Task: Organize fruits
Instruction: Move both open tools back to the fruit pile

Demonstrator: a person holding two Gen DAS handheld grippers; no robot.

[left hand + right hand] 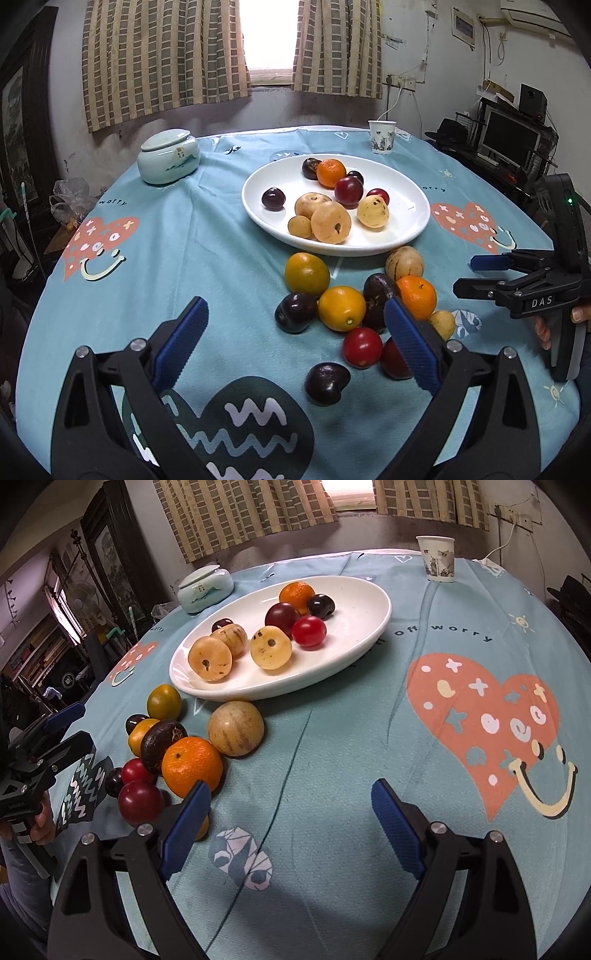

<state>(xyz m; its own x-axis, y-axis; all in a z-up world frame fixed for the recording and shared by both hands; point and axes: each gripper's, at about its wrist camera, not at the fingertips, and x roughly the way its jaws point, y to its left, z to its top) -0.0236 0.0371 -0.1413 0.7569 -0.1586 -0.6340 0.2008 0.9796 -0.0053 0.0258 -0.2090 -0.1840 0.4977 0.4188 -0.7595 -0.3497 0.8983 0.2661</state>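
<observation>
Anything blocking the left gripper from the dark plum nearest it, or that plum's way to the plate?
Nothing lies between the open left gripper and the dark plum. The straight line to the plate crosses the fruit pile, so the plum should go up and over it.

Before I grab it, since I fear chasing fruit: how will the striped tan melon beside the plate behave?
The striped tan melon looks round, so a nudge probably rolls it. Its smooth skin may slip. It likely feels firm.

Both grippers — black frames, silver screws — carry ribbed blue fingers [186,336]; one reads "DAS".
</observation>
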